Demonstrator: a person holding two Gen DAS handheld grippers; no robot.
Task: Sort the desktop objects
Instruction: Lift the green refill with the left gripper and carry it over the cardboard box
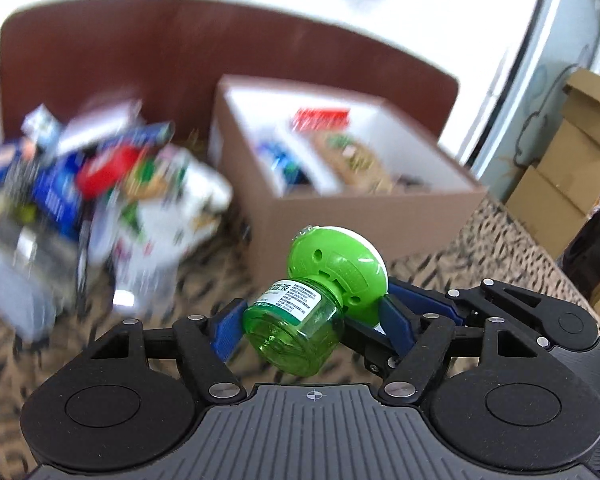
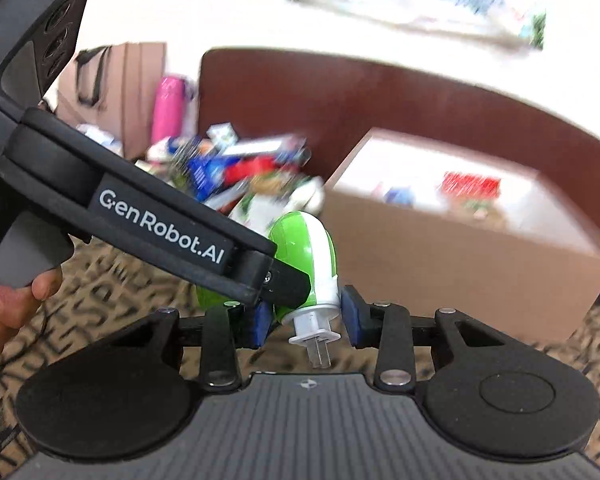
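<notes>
On your left lies the pile, a blurred heap of packets, cartons and small boxes on the patterned table. That heap is what is left of the job, and it looks like most of it: many items are still unsorted, too smeared to name one by one.

In the middle, you hold the repeller, a green plug-in mosquito unit with a clear green bottle under a round green-and-white head. It is off the table, lying tilted between both tools. Your left gripper stands fairly wide, one blue pad against the bottle and the other up by the head, so it looks clamped on the repeller. Your right gripper brackets the white plug end from the other side; its left pad is partly hidden behind the other tool and a sliver of gap shows at its right pad, so I cannot tell whether it truly squeezes. A hand grips the left tool's handle at the edge of the right view.

To the right stands the box, open-topped, near the repeller but well apart from it. A few packets already lie inside, so some sorting is done. This item is mid-carry, not yet placed; I judge the box is where it goes.
</notes>
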